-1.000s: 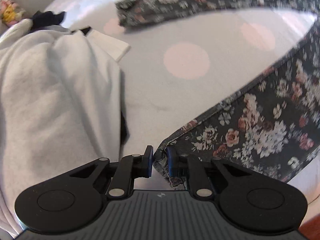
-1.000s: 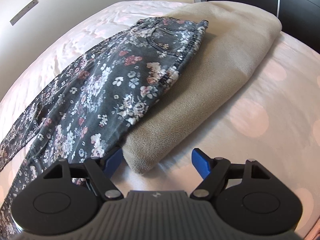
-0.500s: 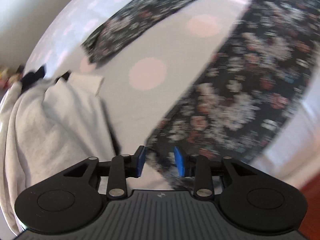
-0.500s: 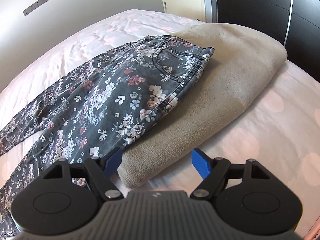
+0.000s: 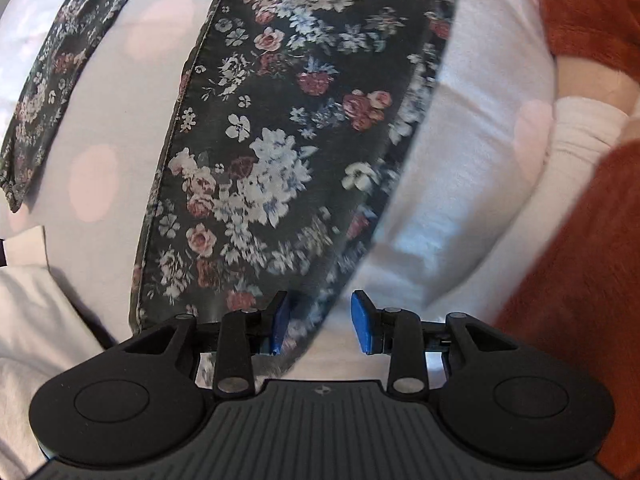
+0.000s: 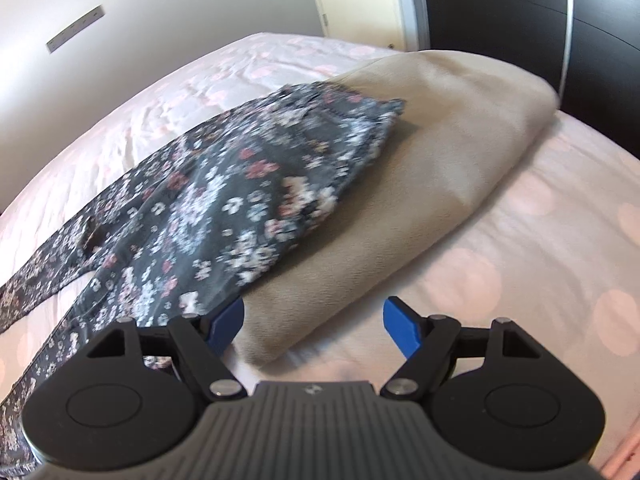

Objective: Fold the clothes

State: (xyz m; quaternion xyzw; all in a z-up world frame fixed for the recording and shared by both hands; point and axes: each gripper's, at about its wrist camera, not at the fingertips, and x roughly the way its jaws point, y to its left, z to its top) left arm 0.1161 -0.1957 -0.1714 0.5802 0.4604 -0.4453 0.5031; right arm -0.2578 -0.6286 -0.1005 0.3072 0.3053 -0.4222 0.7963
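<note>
Floral dark trousers (image 6: 224, 208) are spread across the polka-dot bed (image 6: 500, 248), waist end resting on a folded beige blanket (image 6: 452, 148). Left gripper (image 5: 320, 322) hangs over one leg's hem, fingers released, gripping nothing. Right gripper (image 6: 314, 330) is spread wide and empty by the blanket's near corner.

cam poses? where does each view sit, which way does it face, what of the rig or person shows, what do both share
Left wrist: on the left gripper, facing steeply down at a leg of the floral jeans on the dotted bedsheet; its open blue fingers show, with a rust-orange sleeve at the right edge.
Right wrist: on the right gripper, angled down across the bed toward the wall and a dark wardrobe; sees the jeans' waist on a folded beige blanket; open fingers show.
Shared: jeans and bedsheet.
</note>
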